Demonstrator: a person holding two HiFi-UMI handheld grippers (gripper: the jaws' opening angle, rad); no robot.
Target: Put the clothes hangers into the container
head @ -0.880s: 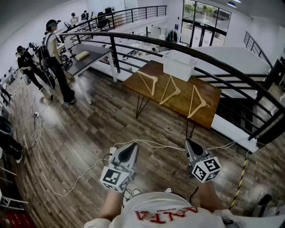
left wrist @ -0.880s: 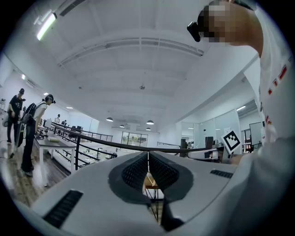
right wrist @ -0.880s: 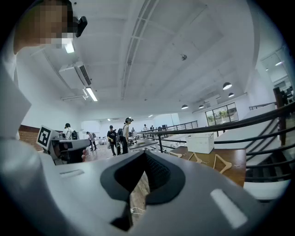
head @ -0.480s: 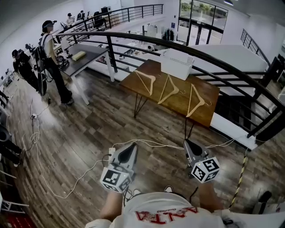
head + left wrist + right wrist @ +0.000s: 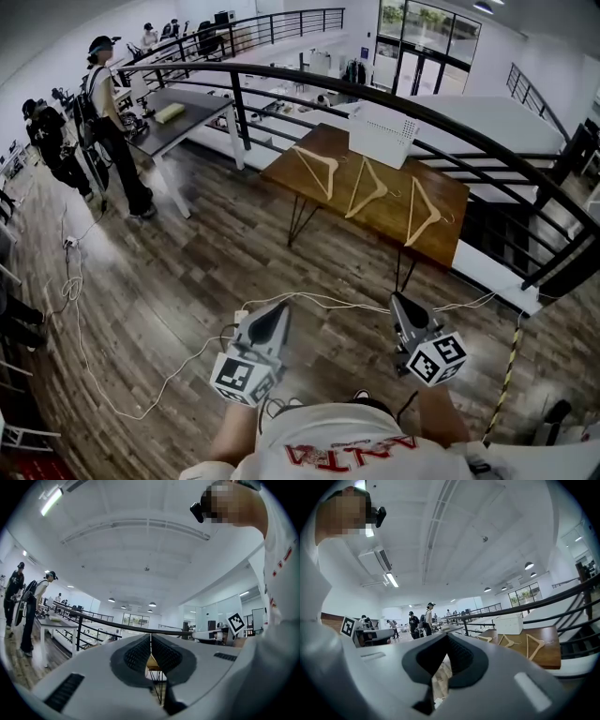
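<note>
Three wooden clothes hangers [image 5: 319,171] [image 5: 367,190] [image 5: 422,211] lie side by side on a brown wooden table [image 5: 450,244] across the floor from me. A white perforated container [image 5: 382,139] stands at the table's far edge behind them. My left gripper [image 5: 279,307] and right gripper [image 5: 397,300] are held low in front of my body, well short of the table, both shut and empty. In the right gripper view the hangers [image 5: 534,645] and container [image 5: 508,623] show to the right of the shut jaws.
A curved black railing [image 5: 281,80] runs behind the table. White cables [image 5: 178,366] trail over the wood floor between me and the table. A grey table [image 5: 183,117] and two standing people [image 5: 112,122] are at the left. A yellow-black striped pole [image 5: 504,384] stands at the right.
The head view has shifted slightly, so the table sits a little further right. Both grippers stay low and shut. The people at the left have stepped a little.
</note>
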